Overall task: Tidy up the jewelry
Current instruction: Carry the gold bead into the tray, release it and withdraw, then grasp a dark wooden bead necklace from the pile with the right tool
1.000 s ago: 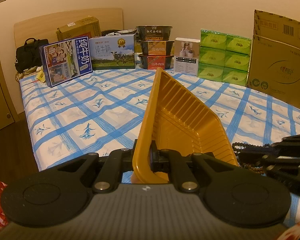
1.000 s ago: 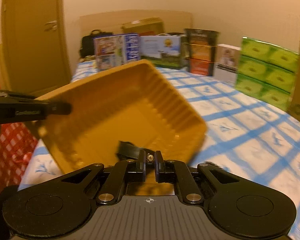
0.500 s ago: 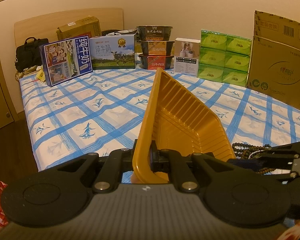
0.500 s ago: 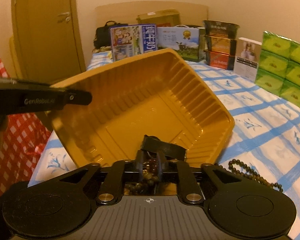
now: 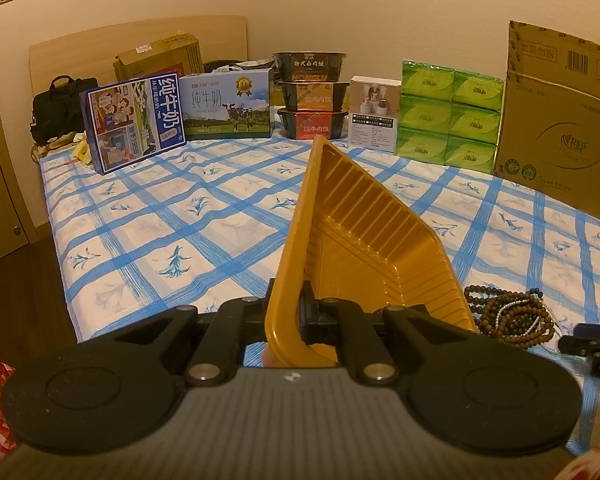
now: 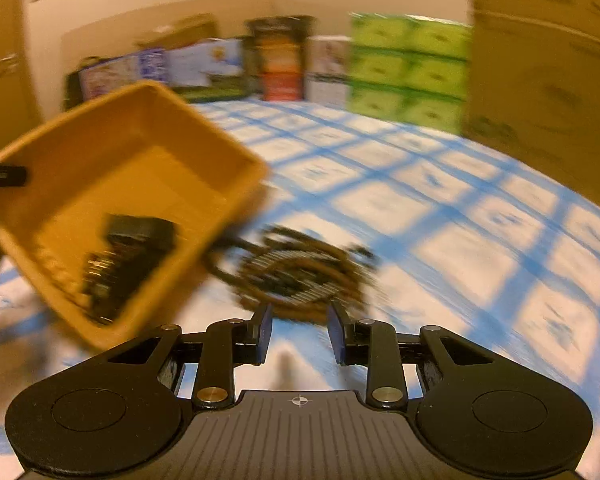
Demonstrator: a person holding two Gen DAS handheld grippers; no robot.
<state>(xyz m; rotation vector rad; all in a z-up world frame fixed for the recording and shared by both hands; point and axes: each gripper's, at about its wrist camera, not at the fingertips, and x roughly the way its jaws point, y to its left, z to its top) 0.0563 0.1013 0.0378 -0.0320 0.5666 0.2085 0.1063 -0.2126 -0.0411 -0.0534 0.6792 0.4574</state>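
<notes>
Beads (image 6: 296, 276), a tangled heap of brown and dark strings with a pale strand among them, lie on the blue-checked bed sheet (image 5: 188, 216) just beside the yellow tray (image 5: 364, 240), off its lower right corner. A moment ago the right gripper (image 6: 300, 334) was over the tray with its jaws almost closed; now it has swung out to the heap, jaws opening with nothing between them. Dark pieces (image 6: 120, 256) sit in the tray's low corner, which suggests one load is delivered and the next pickup is starting. The left gripper (image 5: 300, 312) has not moved: its jaws are clamped on the tray's near rim, holding it tilted. Beyond the tray, milk cartons (image 5: 224, 106) read "纯牛奶" and "PURE MILK"; one of the stacked bowls (image 5: 312, 96) shows "HONGLU".
</notes>
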